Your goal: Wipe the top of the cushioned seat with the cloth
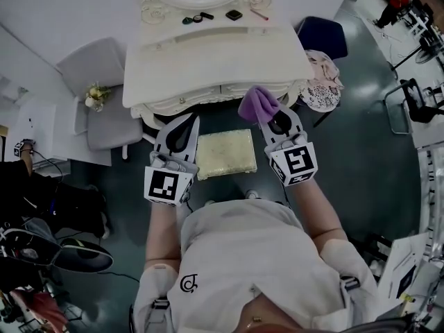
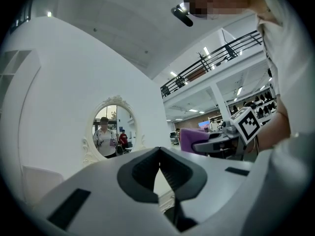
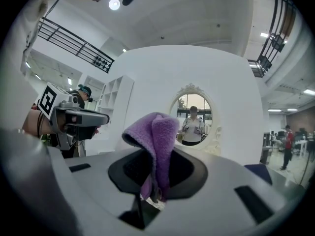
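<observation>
Right tool point(image 3: 157, 173) clamping purple cloth point(image 3: 157, 132) (folded over), oval mirror point(image 3: 193, 118) beyond

Shells white, inner pads dark grey on left tongs point(image 1: 191, 121) and right tongs point(image 1: 276, 121). Behind them, left cube point(image 1: 166, 184) and right cube point(image 1: 297, 164): black-and-white square markers. White short-sleeved top point(image 1: 250, 255), small dark logo point(image 1: 189, 282).
</observation>
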A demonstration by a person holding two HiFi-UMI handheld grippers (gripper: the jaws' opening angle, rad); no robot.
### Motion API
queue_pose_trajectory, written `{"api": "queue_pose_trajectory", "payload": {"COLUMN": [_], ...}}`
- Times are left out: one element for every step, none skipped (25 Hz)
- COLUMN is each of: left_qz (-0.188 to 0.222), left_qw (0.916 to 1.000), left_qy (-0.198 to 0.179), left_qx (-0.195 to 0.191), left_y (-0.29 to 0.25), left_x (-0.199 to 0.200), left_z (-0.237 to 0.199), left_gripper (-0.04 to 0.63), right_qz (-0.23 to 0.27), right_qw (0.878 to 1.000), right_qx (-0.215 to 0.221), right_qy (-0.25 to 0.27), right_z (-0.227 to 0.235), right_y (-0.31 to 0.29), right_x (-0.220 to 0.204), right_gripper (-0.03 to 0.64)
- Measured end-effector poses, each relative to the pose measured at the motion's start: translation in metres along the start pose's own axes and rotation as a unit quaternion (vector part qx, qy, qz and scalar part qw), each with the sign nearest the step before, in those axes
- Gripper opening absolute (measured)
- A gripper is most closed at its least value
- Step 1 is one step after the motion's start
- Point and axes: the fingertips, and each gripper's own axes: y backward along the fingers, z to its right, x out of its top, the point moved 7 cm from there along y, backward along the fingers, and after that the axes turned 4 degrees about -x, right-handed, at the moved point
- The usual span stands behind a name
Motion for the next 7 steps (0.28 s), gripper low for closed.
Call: {"api": "queue_pose_trajectory", "payload": {"left_qz": [0.001,0.001,-0.003,-0.008,-0.012,-0.015,-0.017], "left_qw": [1.0,1.0,1.0,1.0,0.9999,0.9999,0.9998], "left_qy": [0.001,0.003,0.004,0.004,0.005,0.006,0.006], "left_qx": [-0.001,-0.001,-0.002,-0.003,-0.003,-0.004,-0.004], "left_y": [0.0,0.001,0.002,0.003,0.004,0.004,0.005], "left_x": [0.0,-0.001,-0.004,-0.007,-0.01,-0.012,-0.014], "left_z": [0.001,0.002,0.003,0.004,0.005,0.006,0.006], "left_gripper": [0.014,0.014,0.014,0.013,0.014,0.014,0.014], "right_qz": [0.001,0.0,-0.001,-0.003,-0.005,-0.006,-0.007], "right_qw": [1.0,1.0,1.0,1.0,1.0,1.0,1.0], "right_qx": [0.004,0.006,0.007,0.006,0.006,0.007,0.007], "right_qy": [0.001,0.003,0.004,0.005,0.005,0.005,0.006], "right_z": [-0.001,-0.002,-0.002,-0.003,-0.002,-0.002,-0.002], "right_y": [0.0,0.0,0.0,0.0,0.001,0.001,0.001], "right_x": [0.0,0.0,0.0,-0.001,-0.001,-0.002,-0.002], "right_gripper": [0.074,0.074,0.074,0.074,0.074,0.074,0.074]}}
